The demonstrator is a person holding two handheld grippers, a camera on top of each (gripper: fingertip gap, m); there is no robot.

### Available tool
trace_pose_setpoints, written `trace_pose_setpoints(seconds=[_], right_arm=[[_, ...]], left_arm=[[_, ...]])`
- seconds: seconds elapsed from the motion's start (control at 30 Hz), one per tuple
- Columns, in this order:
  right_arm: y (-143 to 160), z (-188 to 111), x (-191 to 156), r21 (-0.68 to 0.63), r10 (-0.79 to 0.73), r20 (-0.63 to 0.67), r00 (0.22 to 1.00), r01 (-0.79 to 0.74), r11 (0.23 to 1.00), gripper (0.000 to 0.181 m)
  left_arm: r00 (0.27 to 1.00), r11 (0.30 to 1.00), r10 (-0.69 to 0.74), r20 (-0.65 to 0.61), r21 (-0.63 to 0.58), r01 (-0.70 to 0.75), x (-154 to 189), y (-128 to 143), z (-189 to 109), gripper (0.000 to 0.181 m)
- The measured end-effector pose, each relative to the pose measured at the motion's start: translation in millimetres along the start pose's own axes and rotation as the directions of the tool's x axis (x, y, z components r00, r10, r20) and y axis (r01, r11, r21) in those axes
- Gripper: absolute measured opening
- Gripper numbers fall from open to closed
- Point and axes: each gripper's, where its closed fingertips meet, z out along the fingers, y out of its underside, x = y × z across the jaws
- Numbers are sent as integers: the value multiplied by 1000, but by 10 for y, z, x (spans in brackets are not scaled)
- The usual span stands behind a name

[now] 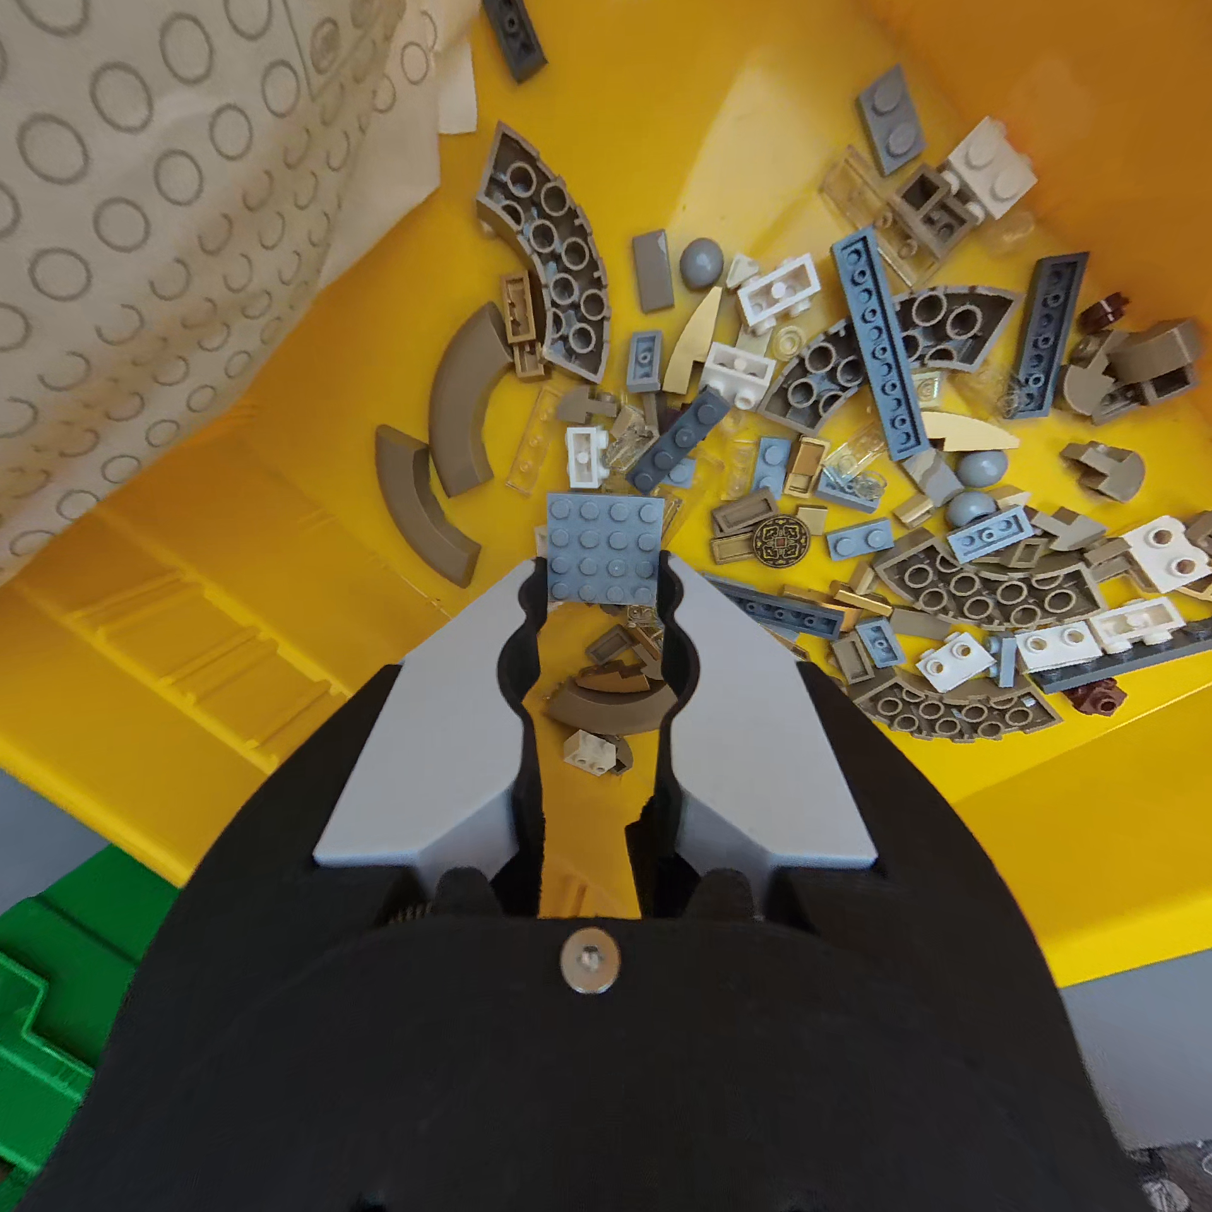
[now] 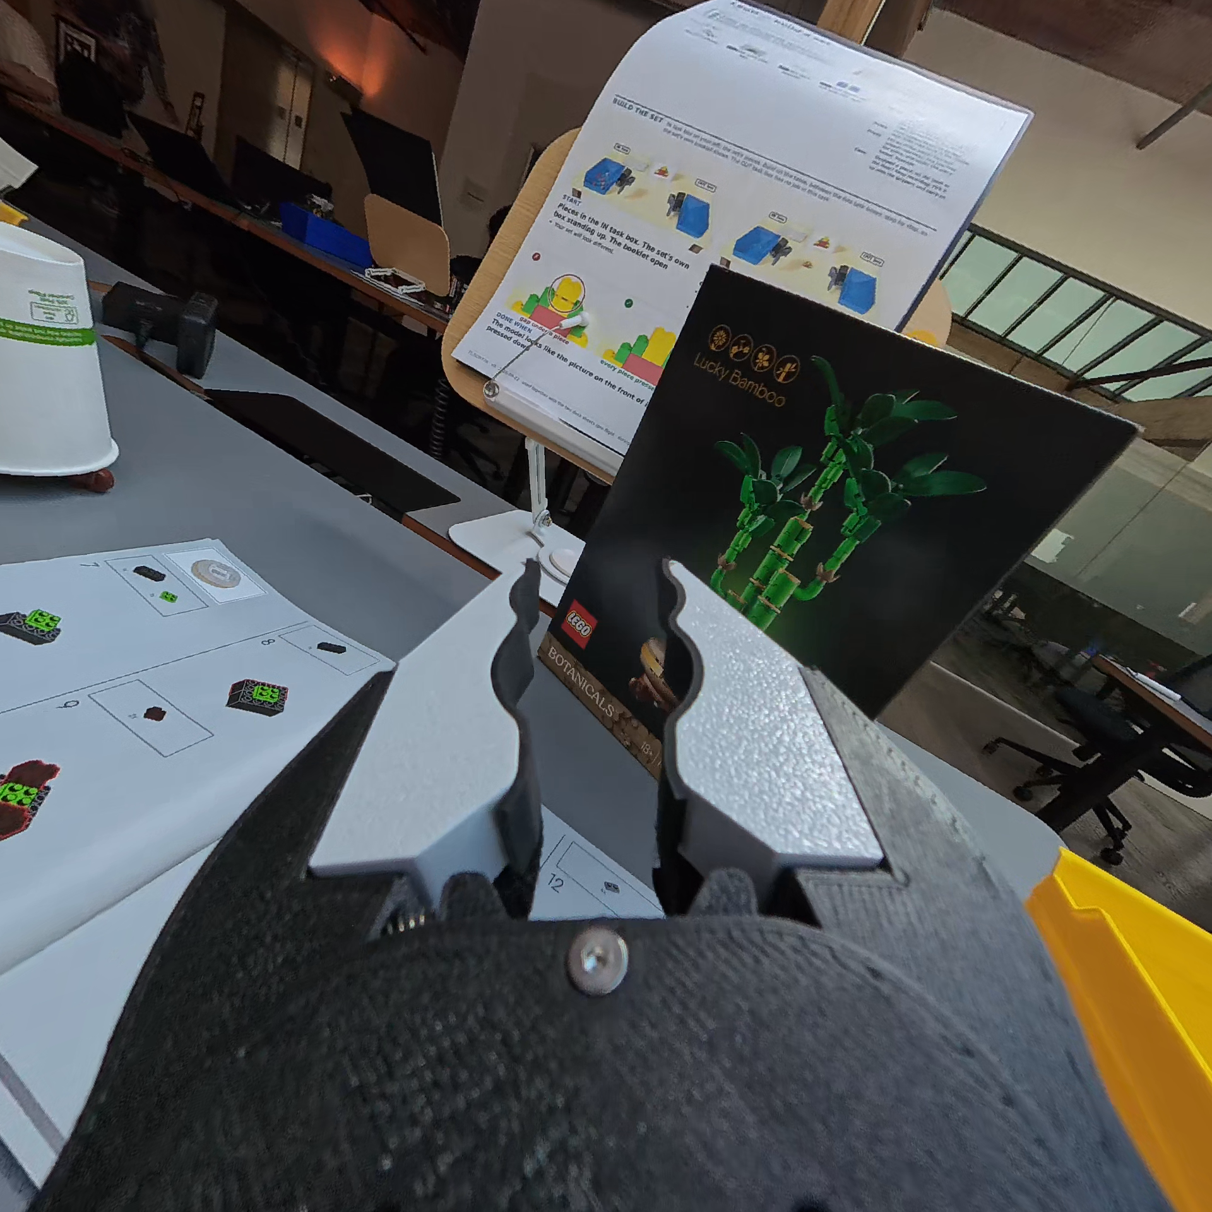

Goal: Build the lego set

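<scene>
1. Lego plate (image 1: 603, 551), grey, studded, square, sits clamped by its side edges in the left gripper (image 1: 602, 577), above the yellow bin (image 1: 984, 852) of loose pieces
2. Likely light, stiff, slick: edge hold suits
3. Right gripper (image 2: 600, 577) is apart, empty, facing the set box (image 2: 852, 525)

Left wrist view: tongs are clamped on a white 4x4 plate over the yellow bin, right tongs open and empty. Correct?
Not quite. The 4x4 plate is blue-grey, not white, as the left wrist view shows. The rest holds: the left tongs grip it by its edges over the yellow bin, and the right tongs are open and empty.
</scene>
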Motion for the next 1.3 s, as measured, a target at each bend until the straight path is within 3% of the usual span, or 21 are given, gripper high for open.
trace_pose_setpoints(seconds=[0.23,0.33,0.4,0.5,0.53,0.63,0.67,0.7,0.77,0.83,0.9,0.97,1.03,1.1,1.3], right_arm=[[136,60,-47,-62,-26,10,1000,27,998,35],[155,83,-92,-72,-29,24,999,31,997,35],[145,91,-120,-70,-30,32,999,32,997,35],[92,85,-166,-53,-31,44,999,33,998,34],[69,82,-181,-46,-32,48,998,34,998,34],[13,79,-233,-31,-34,63,997,36,999,34],[5,82,-255,-30,-33,71,997,35,999,34],[-1,87,-274,-30,-32,77,997,35,999,34],[-20,94,-325,-26,-32,95,995,34,999,34],[-46,93,-381,-26,-50,116,992,53,998,34],[-91,79,-429,-18,-83,130,988,86,996,34],[-131,58,-474,-12,-106,145,984,109,994,34],[-182,16,-427,-12,-148,108,983,150,989,35],[-279,-87,-276,9,-233,23,972,233,973,34],[-138,-461,316,-64,-205,-119,971,198,978,33]], left_arm=[[996,994,-54,74,98,46,-30,-41,-272,31],[994,968,-66,93,247,41,-34,-164,-574,32],[992,931,-124,37,349,104,0,-244,-770,31],[987,764,-132,-90,625,159,131,-502,-1259,31],[968,676,-124,-220,695,245,238,-589,-1479,31],[807,360,94,-583,776,518,679,-849,-2360,30],[741,285,224,-633,770,571,876,-891,-2645,31],[705,254,303,-641,767,589,1045,-926,-2808,31],[694,286,333,-638,770,570,1327,-1045,-2846,31],[625,324,401,-670,742,587,1654,-1146,-2925,31],[541,310,489,-685,716,626,1967,-1223,-3087,31],[528,328,479,-702,700,634,2249,-1371,-3049,31],[653,410,312,-691,717,563,2505,-1591,-2678,31],[807,489,135,-575,747,450,2730,-1740,-2267,31],[916,660,93,-391,713,237,3643,-1993,-1712,31]])
